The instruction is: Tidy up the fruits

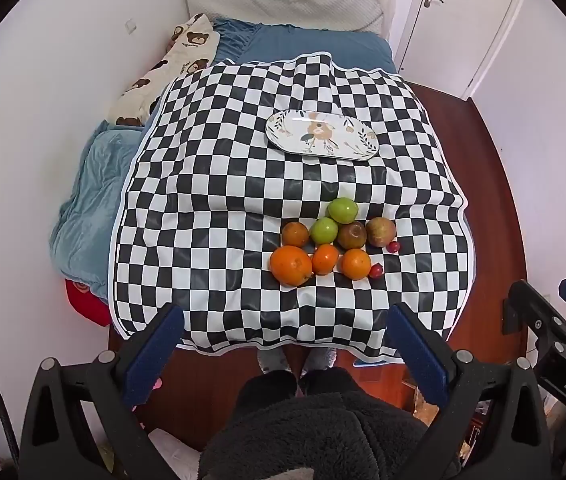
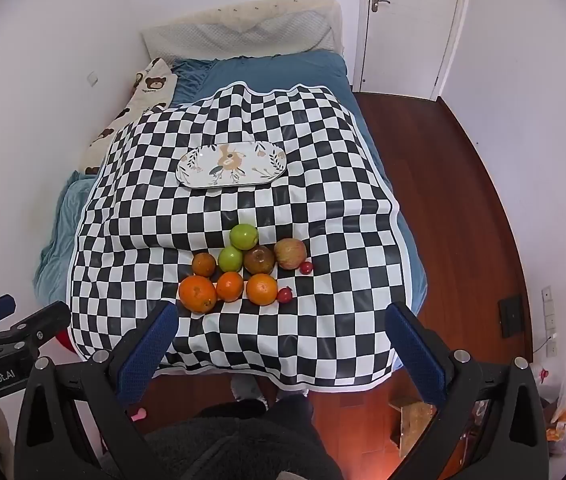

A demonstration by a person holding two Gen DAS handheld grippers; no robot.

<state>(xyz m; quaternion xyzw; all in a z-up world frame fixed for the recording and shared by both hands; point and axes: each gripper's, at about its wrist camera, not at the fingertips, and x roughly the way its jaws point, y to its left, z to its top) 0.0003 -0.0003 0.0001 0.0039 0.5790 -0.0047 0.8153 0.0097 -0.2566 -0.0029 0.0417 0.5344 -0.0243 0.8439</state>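
Left wrist view shows the left gripper (image 1: 283,344) spread wide with nothing between its pads, high above the checkered cloth (image 1: 219,184). The fruits (image 1: 333,246) sit clustered near the cloth's near edge, well apart from the oval plate (image 1: 321,134). Only here a red item (image 1: 83,304) peeks beside the bed. Right wrist view shows the right gripper (image 2: 281,338) equally released and empty, plus wall sockets (image 2: 548,312) and a bag (image 2: 563,412) on the floor.

The checkered cloth (image 1: 243,184) hid most of the bed. A red thing (image 1: 85,304) peeked from under the blue blanket (image 1: 87,216), unidentifiable. The person's feet (image 1: 295,360) were half tucked beneath the cloth's edge.
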